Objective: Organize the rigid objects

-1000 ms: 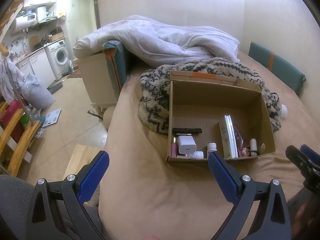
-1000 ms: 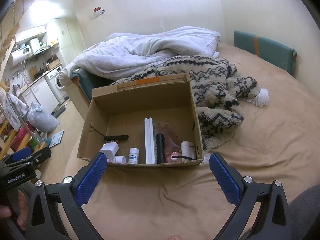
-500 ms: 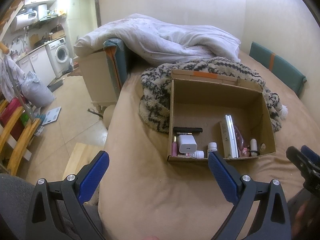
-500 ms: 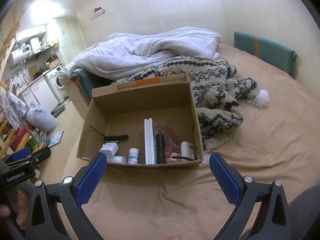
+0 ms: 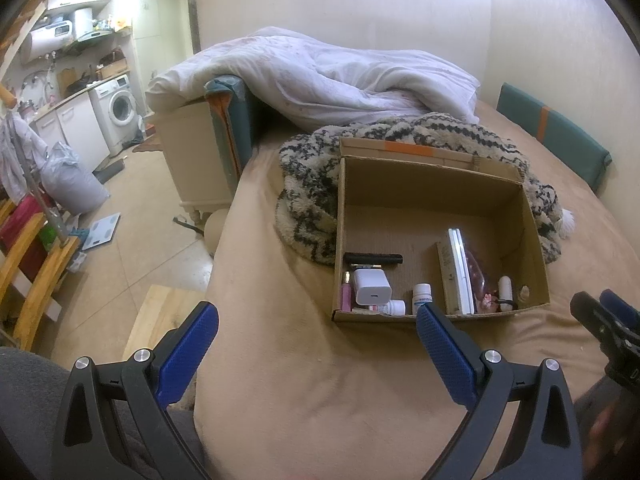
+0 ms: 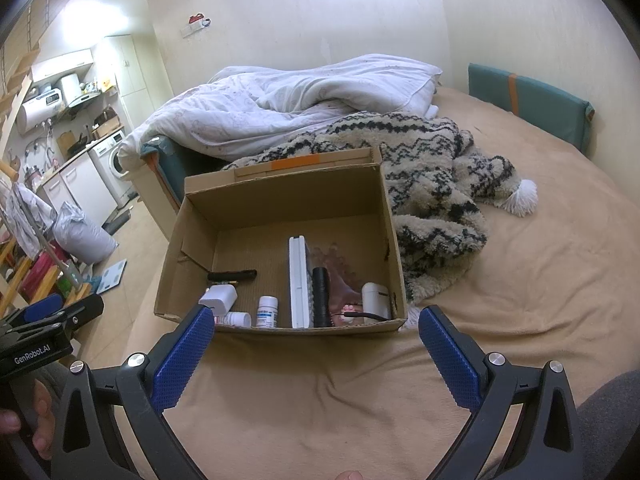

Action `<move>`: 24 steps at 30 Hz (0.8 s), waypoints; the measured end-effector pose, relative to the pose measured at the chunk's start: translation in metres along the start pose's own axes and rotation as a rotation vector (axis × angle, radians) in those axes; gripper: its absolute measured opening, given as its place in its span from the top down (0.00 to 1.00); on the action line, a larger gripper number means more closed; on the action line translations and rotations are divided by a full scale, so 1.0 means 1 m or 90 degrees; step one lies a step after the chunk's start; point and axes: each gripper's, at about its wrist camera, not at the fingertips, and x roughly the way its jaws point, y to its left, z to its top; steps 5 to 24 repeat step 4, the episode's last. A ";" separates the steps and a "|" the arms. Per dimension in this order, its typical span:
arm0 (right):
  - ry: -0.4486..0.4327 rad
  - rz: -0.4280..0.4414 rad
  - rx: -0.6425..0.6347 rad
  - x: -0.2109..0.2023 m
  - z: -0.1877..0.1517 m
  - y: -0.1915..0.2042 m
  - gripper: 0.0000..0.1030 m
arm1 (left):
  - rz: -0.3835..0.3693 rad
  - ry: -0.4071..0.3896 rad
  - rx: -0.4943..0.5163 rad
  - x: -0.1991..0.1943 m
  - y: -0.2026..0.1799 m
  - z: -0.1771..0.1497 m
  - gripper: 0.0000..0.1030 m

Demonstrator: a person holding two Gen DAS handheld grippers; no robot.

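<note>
Bed [image 6: 520, 280] | cardboard box [image 6: 280, 196] near edge | both tongs [image 5: 316, 344] [image 6: 316, 344] spread, empty

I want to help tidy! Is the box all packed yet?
Looks mostly packed: the brown cardboard box already holds a white charger block, a small white pill bottle and a black torch. The left gripper and right gripper are open, empty. Nothing loose shows on the bed.

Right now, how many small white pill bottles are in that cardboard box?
2: one small white pill bottle standing upright, one lying on its side beside it, near the cardboard box's front wall. Others may be hidden.
</note>
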 end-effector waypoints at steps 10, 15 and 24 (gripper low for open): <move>0.000 0.000 0.000 0.000 0.000 0.000 0.00 | -0.005 -0.002 0.003 0.000 -0.003 -0.002 0.04; 0.000 0.000 0.000 0.000 0.000 0.000 0.00 | -0.005 -0.002 0.003 0.000 -0.003 -0.002 0.04; 0.000 0.000 0.000 0.000 0.000 0.000 0.00 | -0.005 -0.002 0.003 0.000 -0.003 -0.002 0.04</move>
